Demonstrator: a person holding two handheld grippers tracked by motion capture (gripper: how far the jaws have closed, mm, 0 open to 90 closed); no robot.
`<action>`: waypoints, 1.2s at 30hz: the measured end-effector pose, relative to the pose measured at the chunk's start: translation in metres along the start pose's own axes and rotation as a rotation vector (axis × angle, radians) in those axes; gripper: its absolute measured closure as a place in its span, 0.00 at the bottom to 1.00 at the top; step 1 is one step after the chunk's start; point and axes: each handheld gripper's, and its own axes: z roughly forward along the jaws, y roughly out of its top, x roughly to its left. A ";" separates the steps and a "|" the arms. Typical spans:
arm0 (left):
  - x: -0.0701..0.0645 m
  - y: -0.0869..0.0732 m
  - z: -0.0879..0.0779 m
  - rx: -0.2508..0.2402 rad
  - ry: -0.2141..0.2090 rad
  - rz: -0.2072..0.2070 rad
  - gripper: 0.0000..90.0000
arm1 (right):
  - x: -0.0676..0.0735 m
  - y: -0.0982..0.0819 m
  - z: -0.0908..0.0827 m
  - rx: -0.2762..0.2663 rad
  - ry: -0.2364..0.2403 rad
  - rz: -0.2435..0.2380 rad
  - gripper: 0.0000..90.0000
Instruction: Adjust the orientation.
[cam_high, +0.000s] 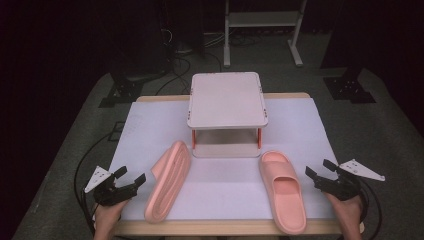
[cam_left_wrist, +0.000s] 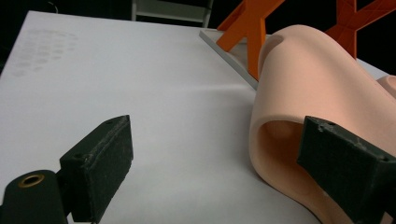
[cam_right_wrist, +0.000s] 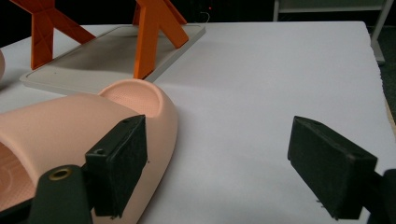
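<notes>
Probably light, soft foam: two pink moulded slippers, one on edge, one flat. Best pinched at strap. Left gripper at nine o'clock, right gripper at three o'clock, jaws spread, empty.

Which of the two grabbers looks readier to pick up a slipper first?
Left, probably. The left gripper is open with one jaw already beside the tipped slipper, whose edge stands up for pinching. The right gripper, also open, faces the flat slipper, a lower rim.
</notes>
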 end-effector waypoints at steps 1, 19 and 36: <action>-0.001 0.000 0.001 0.009 -0.002 0.010 0.11 | 0.000 0.000 0.000 0.000 0.000 -0.001 0.22; -0.006 -0.006 0.017 0.120 -0.032 0.064 0.25 | 0.002 0.000 0.001 0.001 0.007 -0.007 0.21; -0.011 0.000 0.038 0.161 -0.067 0.068 0.53 | 0.004 0.000 0.003 0.002 0.013 -0.010 0.21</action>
